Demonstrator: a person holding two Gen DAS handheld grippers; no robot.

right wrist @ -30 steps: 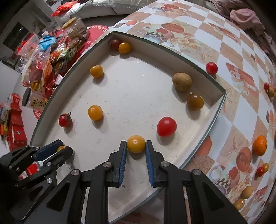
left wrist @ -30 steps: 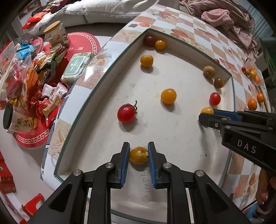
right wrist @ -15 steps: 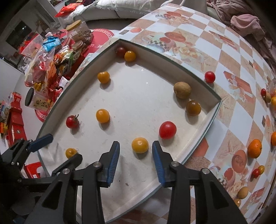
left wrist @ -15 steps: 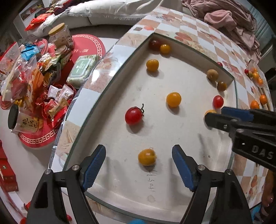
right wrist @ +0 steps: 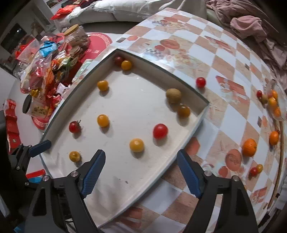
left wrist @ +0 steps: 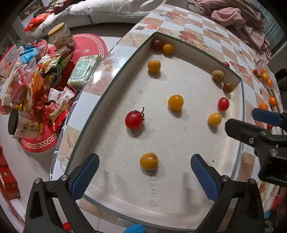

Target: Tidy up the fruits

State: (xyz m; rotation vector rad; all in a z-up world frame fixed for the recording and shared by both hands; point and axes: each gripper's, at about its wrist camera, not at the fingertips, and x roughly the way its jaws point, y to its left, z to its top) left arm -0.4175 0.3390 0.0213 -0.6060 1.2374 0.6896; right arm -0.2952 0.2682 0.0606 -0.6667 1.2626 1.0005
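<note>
A white tray (left wrist: 179, 193) (right wrist: 136, 181) on the checkered table holds several small tomatoes and fruits. My left gripper (left wrist: 144, 176) is open and empty, just behind a yellow tomato (left wrist: 149, 161) that lies on the tray. My right gripper (right wrist: 140, 171) is open and empty, behind another yellow tomato (right wrist: 136, 145), with a red tomato (right wrist: 160, 131) beside it. A red tomato with a stem (left wrist: 134, 119) (right wrist: 74, 126) lies mid-tray. The right gripper also shows at the right edge of the left wrist view (left wrist: 251, 121), and the left gripper at the left of the right wrist view (right wrist: 35, 148).
Loose oranges (right wrist: 249, 147) and small tomatoes (right wrist: 200, 82) lie on the table (right wrist: 224, 114) right of the tray. Snack packets and jars (left wrist: 30, 84) crowd the floor to the left. Pink cloth (left wrist: 233, 16) lies at the far side.
Both grippers have opened, let go of their yellow tomatoes on the tray, and drawn back and up from them.
</note>
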